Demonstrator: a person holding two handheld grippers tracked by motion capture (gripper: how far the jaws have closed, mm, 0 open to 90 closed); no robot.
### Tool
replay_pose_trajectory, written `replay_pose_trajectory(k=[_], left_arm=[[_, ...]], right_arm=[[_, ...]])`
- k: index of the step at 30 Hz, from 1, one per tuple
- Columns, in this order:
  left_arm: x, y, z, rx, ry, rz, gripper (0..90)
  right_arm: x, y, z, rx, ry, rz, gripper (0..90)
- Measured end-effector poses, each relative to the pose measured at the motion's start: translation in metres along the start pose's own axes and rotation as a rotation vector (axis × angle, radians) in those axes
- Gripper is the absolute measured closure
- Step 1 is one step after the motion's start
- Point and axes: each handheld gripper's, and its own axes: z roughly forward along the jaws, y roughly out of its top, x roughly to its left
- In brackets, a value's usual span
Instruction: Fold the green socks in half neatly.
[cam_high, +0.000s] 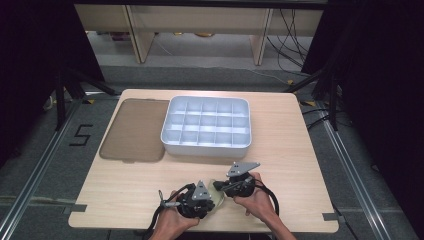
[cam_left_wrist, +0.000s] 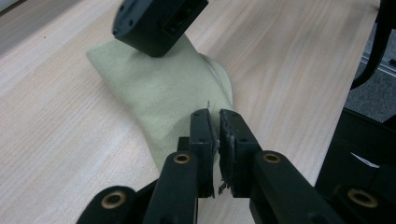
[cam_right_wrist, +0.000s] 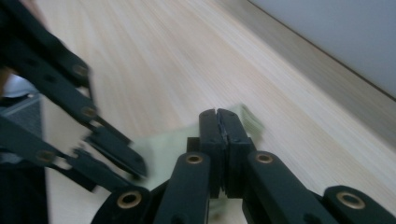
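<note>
High view: wooden tabletop (cam_high: 280, 130) w/ a person's forearms coming in from 6 o'clock, one two-jaw gripper per hand. Left gripper (cam_high: 211, 196) and right gripper (cam_high: 219, 186) meet near the front edge, at abt 6 o'clock of the tabletop, jaws pointed toward each other over a small pale green cloth (cam_high: 218, 196); most of it is hidden under the tools there. Left gripper view: the cloth (cam_left_wrist: 163, 88) lies flat on the wood, stretching from the jaws up toward 11 o'clock; its near edge sits pinched betw. the two black jaws, which are closed on it w/ just a thin slit left. The right gripper (cam_left_wrist: 156, 23) presses on the far end of the cloth at 12 o'clock. Right gripper view, blurred: its own jaws are closed tight, pads together, on an edge of the cloth (cam_right_wrist: 168, 144), which spreads from the jaws toward 9 o'clock; the left gripper (cam_right_wrist: 116, 151) comes in from 9 o'clock, tips at the cloth. Well apart, at 12 o'clock on the tabletop: a white tray (cam_high: 170, 122) w/ many square compartments, and just beside it at its 9 o'clock a flat brown lid (cam_high: 135, 130).
</note>
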Motion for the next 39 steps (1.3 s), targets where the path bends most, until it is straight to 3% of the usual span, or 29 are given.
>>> replay_pose_trajectory(k=[2, 3, 5, 9, 13, 15, 16, 19, 20, 22, 25, 28, 29, 31, 35, 39], left_arm=[[-0.001, 0.000, 0.000, 0.002, 0.002, 0.008, 82.3], [-0.002, 0.000, 0.000, 0.005, -0.001, -0.017, 82.1], [-0.002, 0.000, 0.000, 0.002, 0.000, -0.019, 82.1], [-0.002, 0.000, 0.000, 0.000, 0.000, -0.019, 82.1], [-0.002, 0.000, 0.000, 0.000, -0.002, -0.019, 82.0], [0.000, 0.001, 0.000, 0.004, 0.004, 0.008, 81.9], [-0.002, 0.000, 0.001, 0.000, 0.006, -0.017, 81.8], [-0.001, 0.000, 0.001, 0.005, 0.007, -0.010, 81.4], [-0.002, 0.000, 0.001, 0.004, 0.008, -0.012, 81.4], [-0.002, 0.000, 0.000, 0.004, 0.005, 0.008, 81.4], [-0.002, 0.000, 0.001, 0.002, 0.008, -0.014, 81.3], [-0.002, 0.000, -0.001, 0.004, 0.005, 0.008, 81.3], [-0.002, 0.000, 0.000, -0.001, 0.006, -0.002, 81.2], [-0.003, 0.000, 0.000, -0.001, 0.007, -0.002, 81.0], [-0.003, 0.000, 0.000, 0.004, 0.008, 0.002, 80.5], [-0.003, 0.000, 0.000, 0.001, 0.007, 0.000, 80.4]], right_arm=[[0.002, 0.001, 0.001, 0.001, 0.005, -0.022, 89.6], [0.004, 0.000, 0.004, 0.011, 0.014, -0.024, 89.6], [0.003, -0.002, 0.008, 0.036, -0.001, -0.032, 89.6], [0.001, -0.002, 0.010, 0.043, -0.005, -0.020, 89.6], [-0.002, 0.003, 0.001, 0.011, -0.013, -0.004, 87.4], [-0.006, 0.005, -0.004, -0.008, -0.023, 0.002, 86.5], [-0.008, 0.006, -0.005, -0.011, -0.026, -0.002, 85.9], [-0.010, 0.005, -0.006, -0.007, -0.016, 0.012, 83.8], [-0.011, 0.005, -0.007, -0.006, -0.038, 0.023, 82.6], [-0.010, 0.004, -0.005, 0.002, -0.032, 0.058, 77.2], [-0.013, 0.004, -0.004, 0.018, -0.037, 0.051, 68.2], [-0.012, 0.005, -0.002, 0.022, -0.028, 0.077, 62.1], [-0.013, 0.005, -0.001, 0.020, -0.028, 0.071, 58.9], [-0.010, 0.005, 0.001, 0.036, -0.019, 0.106, 52.7], [-0.012, 0.002, 0.011, 0.074, -0.046, 0.118, 45.4], [-0.014, 0.001, 0.015, 0.092, -0.040, 0.163, 43.4]])
